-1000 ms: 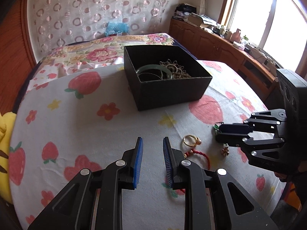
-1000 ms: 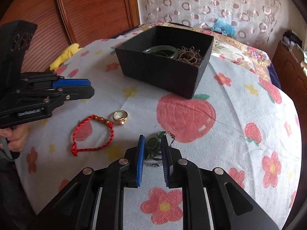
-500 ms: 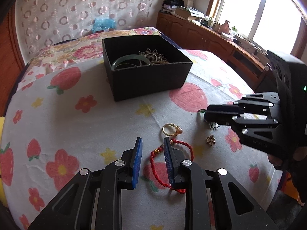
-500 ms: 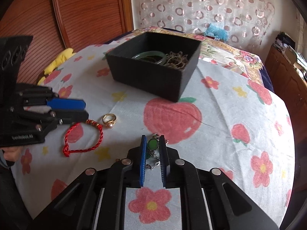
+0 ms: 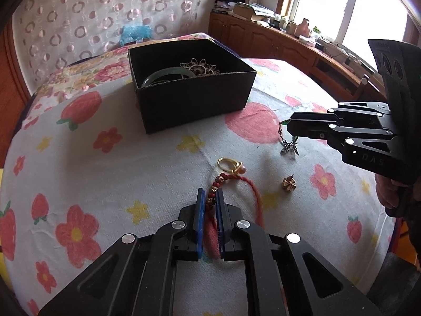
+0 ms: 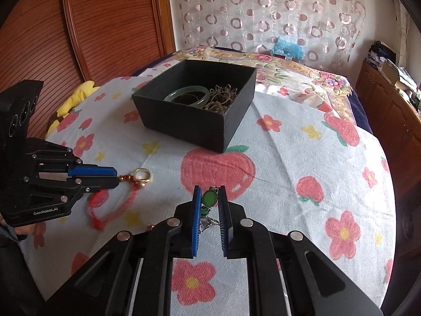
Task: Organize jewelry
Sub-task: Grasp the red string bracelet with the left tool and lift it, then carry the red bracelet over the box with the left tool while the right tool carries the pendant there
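The left tool (image 5: 210, 200) is clenched on the beaded section of the red cord bracelet (image 5: 254, 192), its jaws having just closed; the cord's loop lies slack on the flowered tabletop (image 5: 105, 173). The right tool (image 6: 210, 200) grips the green-stone pendant (image 6: 209, 198), whose chain and charm dangle below. The gold ring (image 5: 230, 165) lies touching the bracelet's beads. A small gold earring (image 5: 289, 183) sits apart to the right. The black box (image 5: 194, 100), at the far side, already holds a jade bangle (image 5: 168, 75) and filigree pieces.

Risk: lifting the bracelet may drag or flick the ring, since the two touch. The pendant's loose chain may snag the box wall on entry.

The right wrist view shows the green stone between the pads; the left view shows only the chain hanging beneath that tool. The earring appears clearly only in the left view.
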Demonstrator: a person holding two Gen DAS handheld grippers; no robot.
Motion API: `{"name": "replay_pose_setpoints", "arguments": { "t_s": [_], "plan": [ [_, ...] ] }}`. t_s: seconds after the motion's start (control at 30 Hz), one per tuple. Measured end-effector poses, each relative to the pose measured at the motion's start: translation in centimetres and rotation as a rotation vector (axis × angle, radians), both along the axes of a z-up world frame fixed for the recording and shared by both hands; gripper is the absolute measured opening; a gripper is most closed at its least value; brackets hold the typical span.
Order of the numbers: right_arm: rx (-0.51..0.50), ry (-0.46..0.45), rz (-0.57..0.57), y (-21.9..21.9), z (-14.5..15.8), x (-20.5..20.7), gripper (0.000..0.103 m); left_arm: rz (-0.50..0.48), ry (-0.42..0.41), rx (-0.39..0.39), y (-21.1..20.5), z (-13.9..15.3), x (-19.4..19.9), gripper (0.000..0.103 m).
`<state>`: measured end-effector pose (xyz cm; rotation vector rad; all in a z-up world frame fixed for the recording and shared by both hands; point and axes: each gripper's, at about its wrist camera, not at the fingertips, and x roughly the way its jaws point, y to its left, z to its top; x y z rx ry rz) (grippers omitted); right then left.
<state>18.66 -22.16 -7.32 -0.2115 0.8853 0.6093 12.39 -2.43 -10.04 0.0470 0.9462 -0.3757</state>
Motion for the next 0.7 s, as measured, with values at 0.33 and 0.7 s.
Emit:
{"name": "replay_pose_setpoints", "arguments": {
  "t_s": [0.33,0.7],
  "plan": [
    [0.012,-0.034,-0.001,-0.1,1.6,0.4,0.014,0.034,-0.073,-0.034,1.4,2.9,-0.4,0.007],
    [0.029,-0.106,0.025,0.4,4.6,1.3,0.014,0.105,-0.168,-0.027,3.5,6.1,1.3,0.007]
  ]
}}
